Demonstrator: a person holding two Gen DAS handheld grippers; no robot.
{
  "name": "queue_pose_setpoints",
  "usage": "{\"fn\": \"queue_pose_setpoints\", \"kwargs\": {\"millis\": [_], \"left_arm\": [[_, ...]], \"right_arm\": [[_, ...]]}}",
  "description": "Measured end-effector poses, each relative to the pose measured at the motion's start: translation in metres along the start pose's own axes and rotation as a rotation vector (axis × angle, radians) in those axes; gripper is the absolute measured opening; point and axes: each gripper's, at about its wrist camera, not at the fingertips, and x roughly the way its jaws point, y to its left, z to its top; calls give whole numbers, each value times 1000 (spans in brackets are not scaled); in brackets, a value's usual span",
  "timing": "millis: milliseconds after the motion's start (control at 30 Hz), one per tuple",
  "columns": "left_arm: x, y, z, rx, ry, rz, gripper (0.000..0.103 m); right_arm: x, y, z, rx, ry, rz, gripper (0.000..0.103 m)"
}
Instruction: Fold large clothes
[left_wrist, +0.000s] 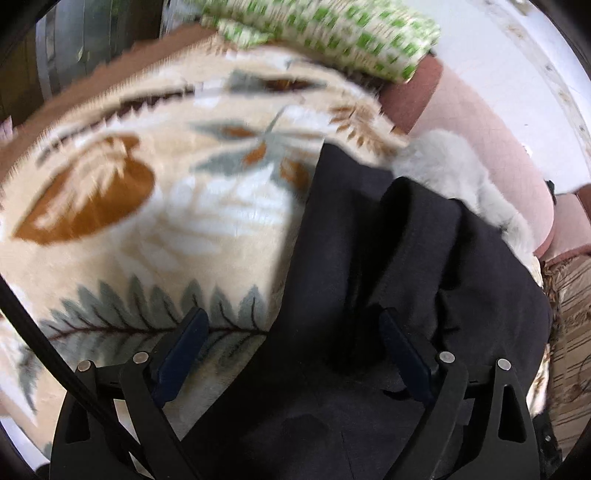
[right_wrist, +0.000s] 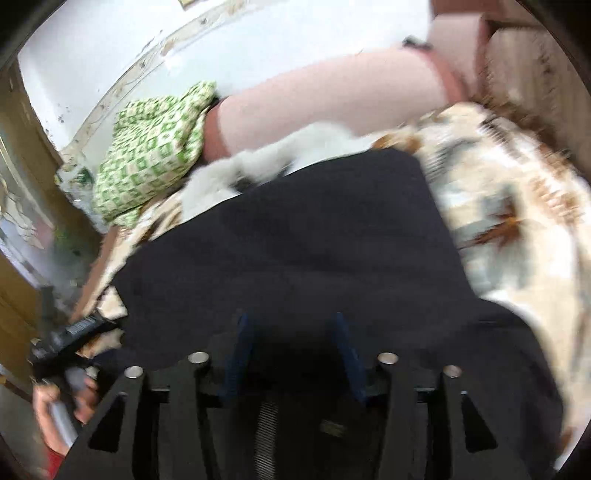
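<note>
A dark navy garment (left_wrist: 388, 295) lies spread on a cream blanket (left_wrist: 147, 206) patterned with leaves, one fold of it raised in a ridge, and a pale fluffy item (left_wrist: 461, 173) touches its far edge, with a green-and-white checked cloth (left_wrist: 332, 33) and a pink cushion (left_wrist: 480, 122) beyond. The left gripper (left_wrist: 291, 343) hangs over the garment's near edge with its jaws wide apart, one finger above the blanket and the other above the dark cloth, holding nothing. The right gripper (right_wrist: 293, 354) stands over the garment's middle, jaws parted and empty, though blur hides whether the fingertips touch the fabric.
</note>
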Motion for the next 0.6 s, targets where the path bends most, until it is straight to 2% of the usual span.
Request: {"fn": "queue_pose_setpoints", "kwargs": {"millis": [33, 133, 200, 267, 333, 467, 567, 600], "left_arm": [[-8, -3, -2, 19, -30, -1, 90], [-26, -11, -8, 58, -78, -13, 86], [-39, -16, -16, 86, -103, -19, 86], [-53, -19, -24, 113, -135, -21, 86], [-63, -22, -30, 136, -151, -13, 86], [-92, -15, -54, 164, -146, -43, 86], [-106, -9, -63, 198, -136, -11, 86], [-112, -4, -64, 203, -142, 11, 86]], "right_arm": [[-10, -9, -2, -11, -15, -42, 65], [-28, -37, -5, -9, -33, -148, 65], [-33, -52, -5, -6, -24, -170, 64], [-33, -54, -5, -26, -23, -177, 53], [-24, -57, -3, -44, -10, -173, 49], [10, -71, -1, -10, 47, -157, 49], [42, -85, -6, 48, 171, -138, 49], [45, -88, -9, 65, 179, -132, 49]]}}
